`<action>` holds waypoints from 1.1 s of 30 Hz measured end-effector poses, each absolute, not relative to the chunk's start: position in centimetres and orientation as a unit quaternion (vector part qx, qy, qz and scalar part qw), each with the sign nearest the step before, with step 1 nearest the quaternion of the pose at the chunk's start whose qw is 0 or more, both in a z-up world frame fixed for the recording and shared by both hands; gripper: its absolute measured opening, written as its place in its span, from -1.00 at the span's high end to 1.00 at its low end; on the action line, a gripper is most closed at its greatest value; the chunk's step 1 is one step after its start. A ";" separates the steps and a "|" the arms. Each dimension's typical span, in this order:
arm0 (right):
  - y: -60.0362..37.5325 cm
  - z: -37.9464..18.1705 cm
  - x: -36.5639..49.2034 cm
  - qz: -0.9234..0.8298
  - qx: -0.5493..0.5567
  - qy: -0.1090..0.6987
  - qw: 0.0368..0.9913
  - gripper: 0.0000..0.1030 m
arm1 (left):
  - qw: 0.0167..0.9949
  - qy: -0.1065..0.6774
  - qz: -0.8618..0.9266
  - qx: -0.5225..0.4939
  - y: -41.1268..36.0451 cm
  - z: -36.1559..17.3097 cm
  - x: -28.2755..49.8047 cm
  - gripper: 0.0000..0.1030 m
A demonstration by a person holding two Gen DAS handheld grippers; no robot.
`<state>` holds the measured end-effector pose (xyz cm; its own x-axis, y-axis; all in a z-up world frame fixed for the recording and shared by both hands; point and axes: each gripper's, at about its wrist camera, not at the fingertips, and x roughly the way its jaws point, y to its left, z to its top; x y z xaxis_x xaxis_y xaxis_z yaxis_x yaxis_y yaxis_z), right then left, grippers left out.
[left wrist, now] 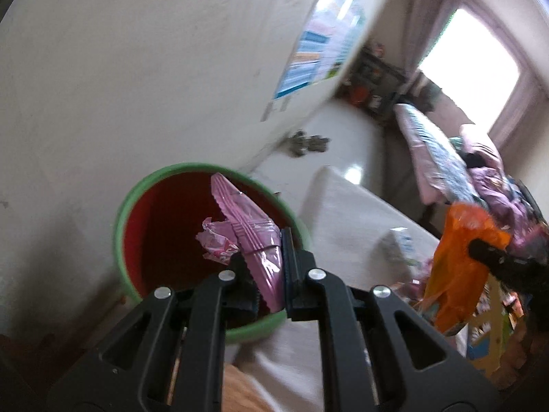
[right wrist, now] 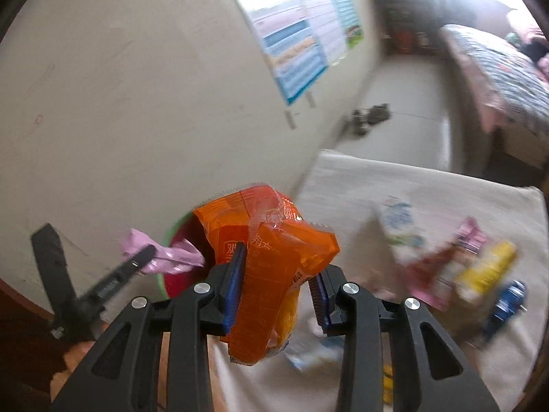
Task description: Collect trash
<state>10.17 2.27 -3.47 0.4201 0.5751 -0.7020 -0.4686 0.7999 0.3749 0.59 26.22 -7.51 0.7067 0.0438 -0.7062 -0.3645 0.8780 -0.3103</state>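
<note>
A pink wrapper (left wrist: 250, 226) is pinched in my left gripper (left wrist: 264, 247), which is shut on it and holds it over the mouth of a red bin with a green rim (left wrist: 137, 199). More crumpled pink wrapping (left wrist: 219, 240) shows below it inside the bin. My right gripper (right wrist: 278, 267) is shut on an orange plastic wrapper (right wrist: 271, 240), lifted above the table just right of the bin (right wrist: 171, 230). In the right wrist view the left gripper (right wrist: 137, 261) with its pink wrapper (right wrist: 175, 257) is at the left. In the left wrist view the orange wrapper (left wrist: 459, 257) hangs at the right.
A white-clothed table (right wrist: 343, 178) holds a white carton (right wrist: 398, 223), pink packets (right wrist: 470, 237), a yellow packet (right wrist: 487, 271) and a blue toy (right wrist: 507, 305). The bin stands against a wall with a poster (right wrist: 295, 34). A bed (right wrist: 497, 68) lies beyond.
</note>
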 end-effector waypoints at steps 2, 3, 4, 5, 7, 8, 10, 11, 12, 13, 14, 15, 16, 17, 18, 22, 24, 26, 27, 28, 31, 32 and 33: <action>4.9 -4.3 11.0 0.320 0.051 0.442 0.837 0.33 | 0.892 0.375 0.124 -0.219 27.2 -8.4 0.9 0.81; 6.2 -4.8 11.5 0.324 0.050 0.446 0.833 0.33 | 0.890 0.379 0.128 -0.219 27.6 -8.9 1.1 0.81; 7.5 -5.4 12.0 0.331 0.052 0.450 0.828 0.33 | 0.887 0.386 0.132 -0.218 28.0 -9.4 1.3 0.81; 8.5 -5.8 12.3 0.334 0.052 0.453 0.825 0.33 | 0.885 0.390 0.133 -0.218 28.2 -9.8 1.4 0.81; 10.5 -6.8 12.9 0.339 0.045 0.456 0.821 0.31 | 0.882 0.395 0.132 -0.222 28.6 -10.3 1.4 0.81; 11.2 -7.2 13.0 0.342 0.043 0.457 0.820 0.29 | 0.881 0.397 0.131 -0.223 28.6 -10.6 1.5 0.81; 12.5 -8.1 13.2 0.343 0.041 0.461 0.817 0.27 | 0.878 0.400 0.130 -0.227 28.9 -11.0 1.6 0.80; 12.9 -8.4 13.3 0.343 0.042 0.464 0.816 0.26 | 0.877 0.402 0.129 -0.230 29.1 -11.2 1.6 0.79; 13.3 -8.7 13.4 0.345 0.044 0.468 0.813 0.25 | 0.875 0.403 0.130 -0.234 29.3 -11.4 1.6 0.79; 13.6 -9.0 13.5 0.346 0.043 0.471 0.810 0.19 | 0.873 0.404 0.130 -0.239 29.5 -11.6 1.5 0.79; 13.8 -8.9 13.2 0.348 0.043 0.473 0.808 0.14 | 0.872 0.406 0.130 -0.243 29.7 -11.8 1.5 0.76; 14.0 -9.0 13.1 0.349 0.043 0.474 0.808 0.00 | 0.870 0.406 0.130 -0.246 29.9 -11.9 1.6 0.67; 14.1 -9.0 13.1 0.348 0.044 0.472 0.809 -0.07 | 0.869 0.407 0.131 -0.249 30.0 -12.0 1.8 0.60; 14.1 -9.0 12.9 0.347 0.045 0.471 0.809 -0.09 | 0.869 0.406 0.132 -0.251 30.0 -12.1 1.9 0.44; 14.0 -9.0 13.0 0.346 0.046 0.472 0.809 -0.09 | 0.869 0.404 0.133 -0.253 30.2 -12.1 1.8 0.32; 13.1 -8.6 12.4 0.346 0.058 0.475 0.807 -0.09 | 0.870 0.399 0.139 -0.253 29.9 -11.7 1.5 0.21; 12.1 -8.0 11.9 0.348 0.071 0.472 0.806 -0.10 | 0.871 0.398 0.140 -0.253 29.5 -11.7 1.3 0.15; 10.9 -7.3 11.3 0.352 0.085 0.472 0.804 -0.10 | 0.871 0.398 0.139 -0.251 29.0 -11.5 1.3 0.04; 10.3 -6.9 10.9 0.354 0.092 0.472 0.802 -0.11 | 0.872 0.397 0.141 -0.250 28.8 -11.3 1.2 -0.13; 9.7 -6.5 10.5 0.355 0.098 0.472 0.801 -0.11 | 0.873 0.395 0.142 -0.251 28.7 -11.3 1.2 -0.20; 7.5 -5.3 9.3 0.358 0.112 0.468 0.800 -0.12 | 0.875 0.390 0.145 -0.246 28.0 -10.9 1.2 -0.31; 6.8 -4.9 8.9 0.357 0.113 0.465 0.802 -0.13 | 0.875 0.393 0.144 -0.243 27.7 -10.8 1.2 -0.31; 5.8 -4.3 8.3 0.356 0.112 0.460 0.805 -0.13 | 0.876 0.393 0.142 -0.240 27.4 -10.6 1.2 -0.31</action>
